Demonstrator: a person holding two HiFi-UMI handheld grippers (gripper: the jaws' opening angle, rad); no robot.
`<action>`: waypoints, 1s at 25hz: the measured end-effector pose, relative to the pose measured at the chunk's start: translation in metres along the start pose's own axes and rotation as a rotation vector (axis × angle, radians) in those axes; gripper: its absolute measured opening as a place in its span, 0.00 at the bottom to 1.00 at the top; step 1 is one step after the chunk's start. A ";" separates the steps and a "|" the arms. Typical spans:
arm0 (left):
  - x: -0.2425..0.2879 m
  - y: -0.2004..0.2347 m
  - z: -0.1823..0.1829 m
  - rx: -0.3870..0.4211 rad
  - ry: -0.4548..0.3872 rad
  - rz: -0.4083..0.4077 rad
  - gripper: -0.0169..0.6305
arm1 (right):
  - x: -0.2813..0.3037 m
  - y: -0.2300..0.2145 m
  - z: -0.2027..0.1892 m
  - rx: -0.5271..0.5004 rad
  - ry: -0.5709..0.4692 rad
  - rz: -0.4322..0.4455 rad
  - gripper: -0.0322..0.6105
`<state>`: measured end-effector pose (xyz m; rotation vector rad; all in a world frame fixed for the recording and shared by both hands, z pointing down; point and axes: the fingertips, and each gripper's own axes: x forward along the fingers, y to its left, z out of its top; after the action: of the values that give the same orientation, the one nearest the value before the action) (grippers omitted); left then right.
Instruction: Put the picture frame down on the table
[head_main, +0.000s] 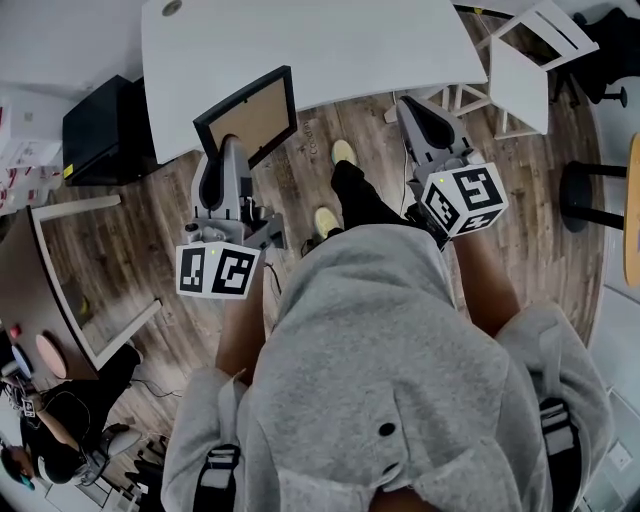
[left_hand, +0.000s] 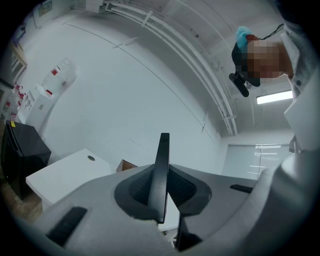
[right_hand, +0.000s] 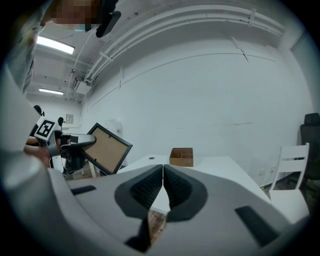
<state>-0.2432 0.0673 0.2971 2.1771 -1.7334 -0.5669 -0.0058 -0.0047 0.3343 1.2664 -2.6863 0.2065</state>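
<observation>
A black picture frame (head_main: 250, 115) with a brown backing is held tilted at the near edge of the white table (head_main: 330, 50). My left gripper (head_main: 226, 152) is shut on its lower edge. In the left gripper view the frame (left_hand: 163, 150) stands edge-on between the pads of that gripper (left_hand: 161, 192). My right gripper (head_main: 415, 108) hovers at the table's edge to the right, shut with nothing in it. In the right gripper view its pads meet (right_hand: 163, 184), and the frame (right_hand: 106, 148) shows off to the left, apart from them.
A small wooden box (right_hand: 181, 156) sits on the white table (right_hand: 220, 167). A white chair (head_main: 530, 60) stands at the right, a black cabinet (head_main: 100, 130) at the left, and a round stool (head_main: 590, 190) at the far right. My feet (head_main: 343, 152) are on wood flooring.
</observation>
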 end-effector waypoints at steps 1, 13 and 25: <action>0.005 -0.001 -0.001 0.003 0.000 -0.004 0.11 | 0.002 -0.004 0.001 -0.002 -0.003 -0.001 0.09; 0.058 0.009 -0.002 0.012 0.007 -0.004 0.11 | 0.043 -0.040 0.010 0.004 -0.010 0.000 0.09; 0.123 0.022 -0.009 0.020 0.044 0.018 0.11 | 0.095 -0.083 0.014 0.028 0.013 0.021 0.09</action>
<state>-0.2337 -0.0579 0.3003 2.1687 -1.7417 -0.4950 -0.0029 -0.1310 0.3448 1.2404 -2.6961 0.2552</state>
